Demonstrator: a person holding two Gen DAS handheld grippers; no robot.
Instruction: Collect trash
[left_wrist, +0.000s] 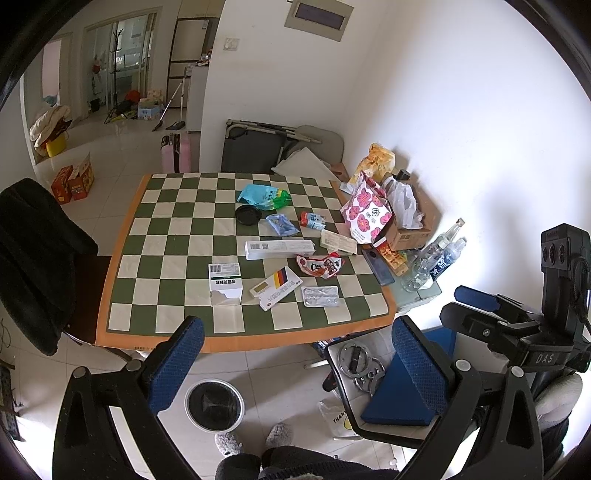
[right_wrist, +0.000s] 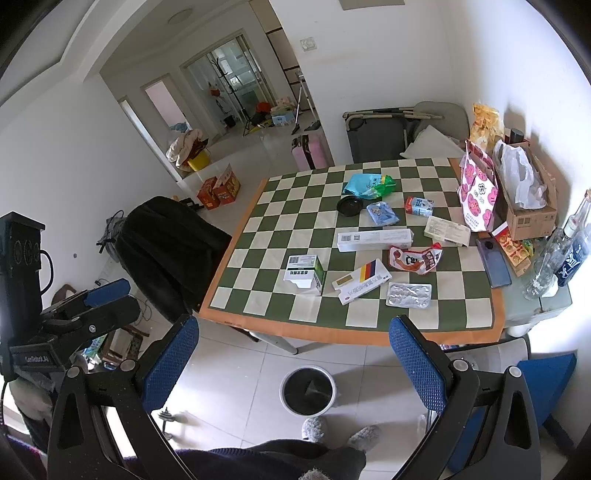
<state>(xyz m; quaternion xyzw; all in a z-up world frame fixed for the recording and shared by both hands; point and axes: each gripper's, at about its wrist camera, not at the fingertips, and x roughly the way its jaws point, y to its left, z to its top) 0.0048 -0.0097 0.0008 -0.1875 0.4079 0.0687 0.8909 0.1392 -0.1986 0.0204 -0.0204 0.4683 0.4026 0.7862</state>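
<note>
Both hand-held grippers, left (left_wrist: 295, 354) and right (right_wrist: 291, 354), hang released and empty above the bin (right_wrist: 308, 394) on the floor, so collecting looks unstarted: wrappers (right_wrist: 415, 260), boxes (right_wrist: 304, 275) and a blister pack (right_wrist: 409, 295) lie ahead on the counter (right_wrist: 351, 332), well apart from either.

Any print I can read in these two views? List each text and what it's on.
"DAS": right gripper body.
"GeoRobot.AI", roughly: left gripper body.
"THAN...", cut off: plastic bag on floor.
Box, long box and red wrapper: print too small to read.
</note>
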